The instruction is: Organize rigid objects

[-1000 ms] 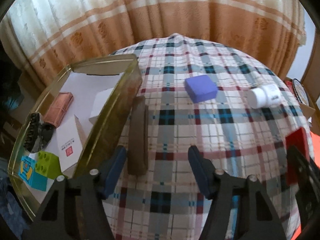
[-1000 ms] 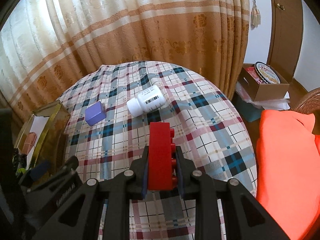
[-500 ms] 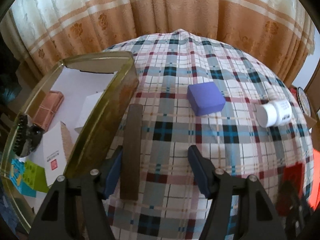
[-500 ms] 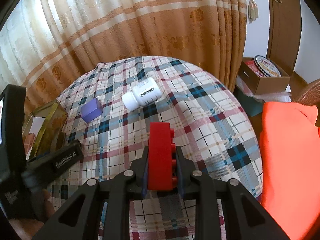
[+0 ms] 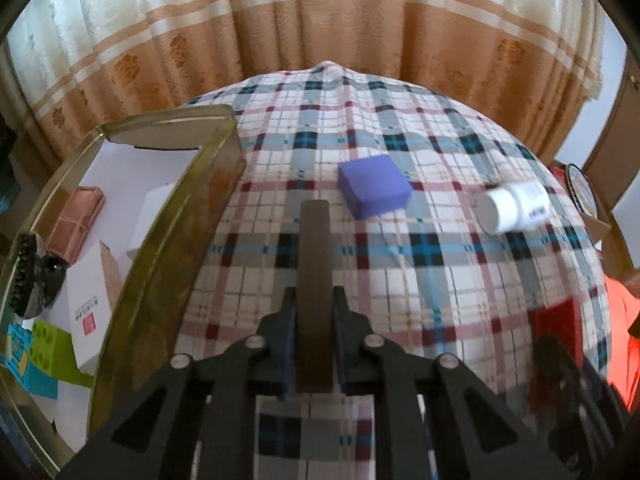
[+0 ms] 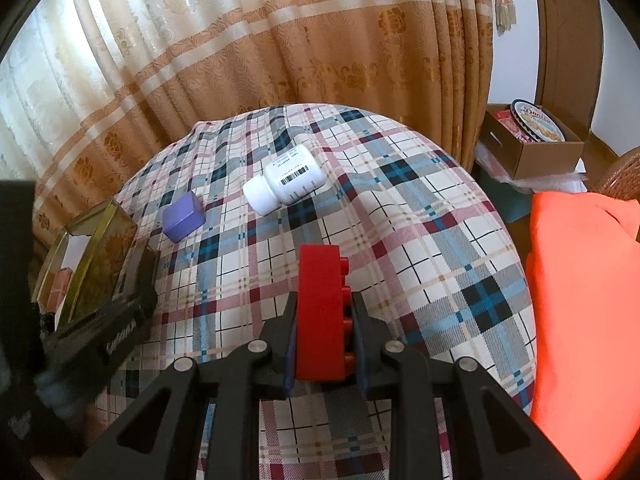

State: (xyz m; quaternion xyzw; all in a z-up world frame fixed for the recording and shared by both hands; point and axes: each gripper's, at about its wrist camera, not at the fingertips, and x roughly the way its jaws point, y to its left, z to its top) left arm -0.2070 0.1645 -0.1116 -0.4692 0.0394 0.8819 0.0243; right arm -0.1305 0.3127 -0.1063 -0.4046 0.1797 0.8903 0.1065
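My left gripper point(image 5: 314, 300) is shut on a long brown bar point(image 5: 315, 264), held just above the plaid tablecloth. A gold tin box point(image 5: 176, 248) stands to its left with several items inside: a copper box point(image 5: 74, 224), a white carton point(image 5: 90, 308), green and blue blocks point(image 5: 44, 344). My right gripper point(image 6: 322, 312) is shut on a red toy brick point(image 6: 320, 304). A purple box point(image 5: 374, 190) point(image 6: 183, 218) and a white pill bottle point(image 5: 514, 206) point(image 6: 286, 184) lie on the cloth beyond.
Curtains hang behind the round table point(image 6: 440, 232). An orange cloth point(image 6: 580, 300) lies on the right. A cardboard box with a cookie tin point(image 6: 536, 132) sits on the floor at the far right. The left gripper body point(image 6: 100, 332) shows at the left of the right wrist view.
My left gripper has closed on the brown bar, which lay beside the tin box, and it now sits centred between the fingers. The right gripper still holds the red brick.
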